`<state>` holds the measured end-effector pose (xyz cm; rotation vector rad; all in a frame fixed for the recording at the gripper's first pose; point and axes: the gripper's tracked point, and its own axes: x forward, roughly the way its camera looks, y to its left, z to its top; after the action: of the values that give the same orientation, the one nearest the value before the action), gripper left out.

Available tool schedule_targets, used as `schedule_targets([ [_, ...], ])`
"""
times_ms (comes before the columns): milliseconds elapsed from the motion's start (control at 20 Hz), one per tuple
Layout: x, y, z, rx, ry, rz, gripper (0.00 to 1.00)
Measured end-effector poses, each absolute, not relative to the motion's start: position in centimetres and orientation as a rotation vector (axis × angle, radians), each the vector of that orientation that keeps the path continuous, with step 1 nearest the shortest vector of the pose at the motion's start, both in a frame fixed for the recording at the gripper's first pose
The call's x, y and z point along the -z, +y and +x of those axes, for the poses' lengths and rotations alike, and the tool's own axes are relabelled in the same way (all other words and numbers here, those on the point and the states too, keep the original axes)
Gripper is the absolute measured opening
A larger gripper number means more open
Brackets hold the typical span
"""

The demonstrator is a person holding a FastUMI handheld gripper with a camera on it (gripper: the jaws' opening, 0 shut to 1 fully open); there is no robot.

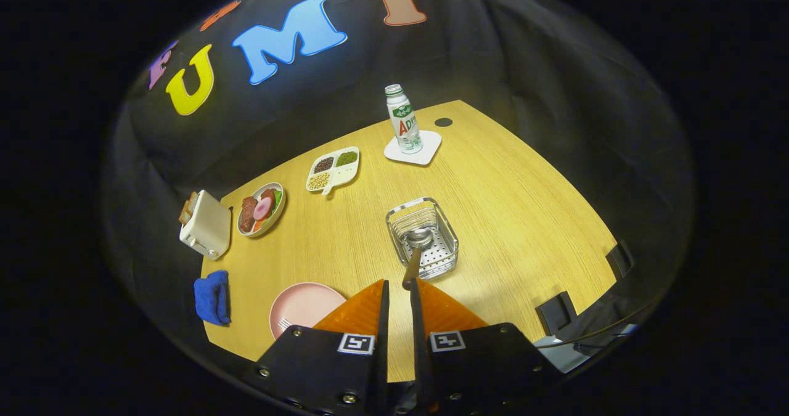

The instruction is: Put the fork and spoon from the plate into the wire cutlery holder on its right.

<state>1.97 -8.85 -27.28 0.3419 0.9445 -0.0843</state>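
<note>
While the fingers (397,286) are drawn close together, they pinch the handle of a spoon (417,243), with both fingers pressing on the handle's near end. Its shiny bowl hangs just ahead of them, inside the wire cutlery holder (425,237), over the perforated floor of that basket. The holder stands on a pale wooden surface (505,219), a little beyond the fingertips and slightly right of them. On the near left, just beside the fingers, lies a pink plate (302,305), partly hidden behind them; the prongs of a fork (284,324) show on the plate's near edge. Further left, at the surface's edge, sits a folded blue cloth (212,297). Beyond that is a cream toaster (205,225) with bread in its slots, and just right of it a round dish of sliced meat and vegetables (261,209). Farther back is a white divided tray (333,169) holding three kinds of beans or grains. At the far side, a white bottle with a green cap (403,119) stands upright on a white square coaster (413,148), and a small dark round hole (443,122) marks the surface just right of it. Two dark clips (558,311) grip the near right edge.
</note>
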Motion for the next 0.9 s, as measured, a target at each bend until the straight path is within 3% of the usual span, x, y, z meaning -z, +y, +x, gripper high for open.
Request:
schedule_targets([
  [900,30.5,0.8,-1.4,-0.150,1.039,0.243,0.19],
])
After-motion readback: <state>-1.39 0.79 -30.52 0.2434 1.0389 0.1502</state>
